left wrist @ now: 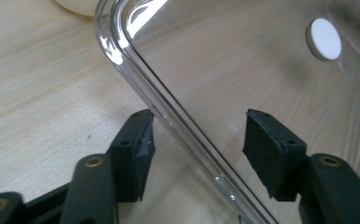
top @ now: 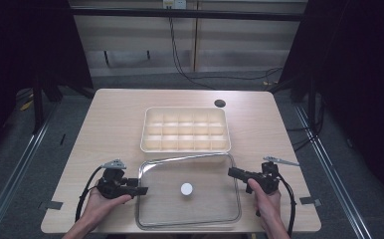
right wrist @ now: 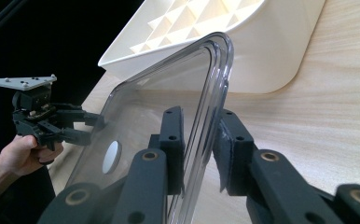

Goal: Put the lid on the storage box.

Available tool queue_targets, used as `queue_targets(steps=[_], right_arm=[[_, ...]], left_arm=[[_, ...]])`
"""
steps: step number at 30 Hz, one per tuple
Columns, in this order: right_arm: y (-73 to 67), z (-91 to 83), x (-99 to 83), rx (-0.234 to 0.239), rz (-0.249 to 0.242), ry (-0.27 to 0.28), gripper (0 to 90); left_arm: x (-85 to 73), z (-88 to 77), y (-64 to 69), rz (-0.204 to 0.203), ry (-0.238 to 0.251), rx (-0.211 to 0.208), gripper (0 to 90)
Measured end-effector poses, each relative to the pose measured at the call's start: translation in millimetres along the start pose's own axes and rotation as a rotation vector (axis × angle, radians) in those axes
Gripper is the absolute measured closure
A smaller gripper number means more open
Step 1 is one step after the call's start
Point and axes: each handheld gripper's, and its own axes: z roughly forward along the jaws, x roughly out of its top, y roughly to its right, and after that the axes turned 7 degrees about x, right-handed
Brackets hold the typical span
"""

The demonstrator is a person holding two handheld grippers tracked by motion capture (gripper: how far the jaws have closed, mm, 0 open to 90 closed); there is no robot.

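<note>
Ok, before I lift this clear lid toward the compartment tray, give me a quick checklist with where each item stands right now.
1. Right gripper clamped on the clear lid: ok, its pads press on the rim.
2. Left gripper clamped on the lid: not ok, the rim runs between the jaws but the pads stand apart from it.
3. Lid lying flat on the table: cannot tell; the right gripper view suggests the right edge is raised.
4. Compartment tray uncovered and ready: ok, its cells look empty.
5. White round piece in the lid's middle: cannot tell whether it is fixed to the lid.
</note>
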Motion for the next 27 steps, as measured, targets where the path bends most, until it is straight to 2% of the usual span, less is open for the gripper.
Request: queue_targets(steps=[4, 7, 14, 18, 19, 24, 27], right_arm=[[-1.1, -0.6, 0.4, -0.001, -0.004, -0.003, 74.2], [-0.5, -0.7, 0.3, -0.004, -0.008, -0.007, 73.8], [0.2, 3.6, -1.7, -0.054, -0.018, -0.028, 70.7], [-1.6, 4.9, -1.1, -0.074, -0.039, -0.038, 69.2], [-1.6, 4.9, -1.1, -0.074, -0.039, -0.038, 69.2], [-3.9, 5.2, -0.8, -0.092, -0.059, -0.051, 68.6], [-3.9, 5.1, -0.9, -0.092, -0.061, -0.05, 68.4]], left_arm=[[0.4, -0.9, -0.1, -0.017, 0.007, -0.007, 46.5], [0.9, -3.7, -0.6, -0.013, 0.01, -0.008, 48.6], [1.7, -5.9, 0.2, -0.011, 0.021, 0.004, 51.2], [2.4, -9.6, -1.4, -0.02, 0.044, -0.016, 54.4], [2.7, -10.5, -1.0, -0.018, 0.052, -0.023, 54.4], [6.4, -18.6, 6.4, 0.036, 0.094, 0.02, 55.4], [6.8, -20.1, 5.9, 0.031, 0.104, 0.015, 57.1]])
